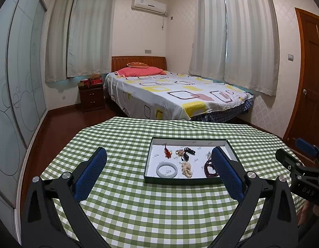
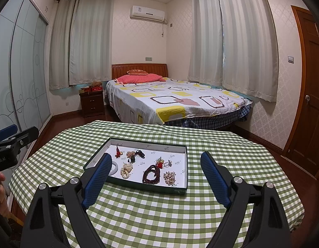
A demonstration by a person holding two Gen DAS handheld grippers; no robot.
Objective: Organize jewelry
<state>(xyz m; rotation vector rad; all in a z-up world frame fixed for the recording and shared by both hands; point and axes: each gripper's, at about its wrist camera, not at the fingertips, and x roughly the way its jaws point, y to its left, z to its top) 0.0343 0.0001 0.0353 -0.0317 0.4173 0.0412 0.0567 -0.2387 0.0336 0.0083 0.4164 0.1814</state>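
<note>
Both tongs stand released, jaws spread wide with nothing between the pads. The left tongs [image 1: 159, 171] and right tongs [image 2: 156, 177] hover above the near part of the surface [image 2: 138, 217], which is covered in a green checked cloth, and both are aimed at the tray [image 2: 181, 190].

The jewelry lies loose on the white floor of this shallow, dark-rimmed tray, which sits on the surface toward its far half. Contents noted:

- Pale bangle [image 1: 166, 169], near left corner. Judged rigid, smooth and likely brittle; it would slip from a flat pinch. Best taken across the band at one side, pads square to it.
- Dark red bead bracelet [image 2: 152, 174], near middle. Judged flexible and light; it will sag and swing when lifted. Pinch a bunched section.
- Pearl-like cluster [image 2: 126, 170], just right of the bangle, and a second pale cluster [image 2: 169, 177] near the right wall. Judged soft strands that may trail or snag a neighbour.
- Red tasselled charm [image 2: 118, 153] and black piece [image 2: 139, 154], far left. Small, light, apart from one another.
- Small mixed piece [image 2: 162, 163], middle right, too small to identify.

Several items lie close together; lifting one could plausibly drag another.
</note>
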